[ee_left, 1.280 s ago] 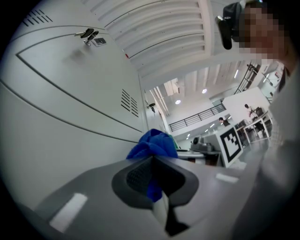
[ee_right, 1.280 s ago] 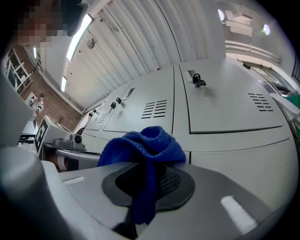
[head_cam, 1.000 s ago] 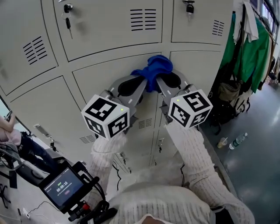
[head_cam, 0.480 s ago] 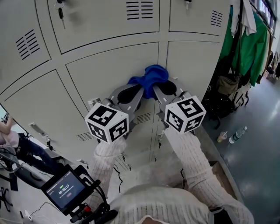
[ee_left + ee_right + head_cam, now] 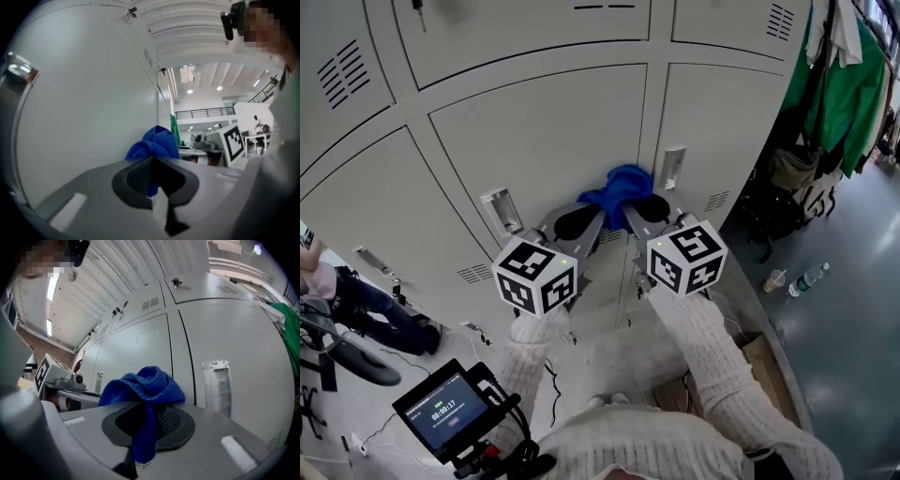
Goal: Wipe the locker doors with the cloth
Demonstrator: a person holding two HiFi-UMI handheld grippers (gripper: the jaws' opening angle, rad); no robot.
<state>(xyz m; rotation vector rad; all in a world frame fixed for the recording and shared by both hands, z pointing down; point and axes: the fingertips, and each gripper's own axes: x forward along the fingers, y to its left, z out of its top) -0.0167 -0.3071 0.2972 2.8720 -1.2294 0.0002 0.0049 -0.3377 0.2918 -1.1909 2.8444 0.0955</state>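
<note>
Metal locker doors (image 5: 539, 131) painted pale grey fill most of the head view. They are flat, smooth panels with rounded corners, cut with short rows of vent slots (image 5: 342, 75) and fitted with upright recessed handles (image 5: 672, 169). At the right edge, green coats (image 5: 839, 89) hang in soft folds above a glossy dark floor (image 5: 853, 309).

Both arms wear ribbed, cream knitted sleeves (image 5: 712, 347). Each gripper is a matt grey moulded shell with a broad dark oval on top and a black-and-white marker cube at its rear.

The left gripper (image 5: 598, 208) and the right gripper (image 5: 635, 201) point at the doors and converge, their tips close together on the strip between two doors.

The cloth (image 5: 619, 186) is a bunched, deep blue piece of nubbly towelling. It sits at the tips of both grippers and bulges beyond them against the locker face, beside the right-hand handle.

In the left gripper view, the left gripper (image 5: 152, 176) has its mesh-textured pads drawn narrow on a fold of the cloth (image 5: 154, 143), which mounds up past the tips. In the right gripper view, the right gripper (image 5: 147, 420) is likewise clamped on the cloth (image 5: 145, 383), and a thin blue tail hangs down between its pads.

Low at the left is a small lit screen (image 5: 450, 410). On the floor at the right lie a clear bottle (image 5: 809, 278) and a cup (image 5: 774, 279).
</note>
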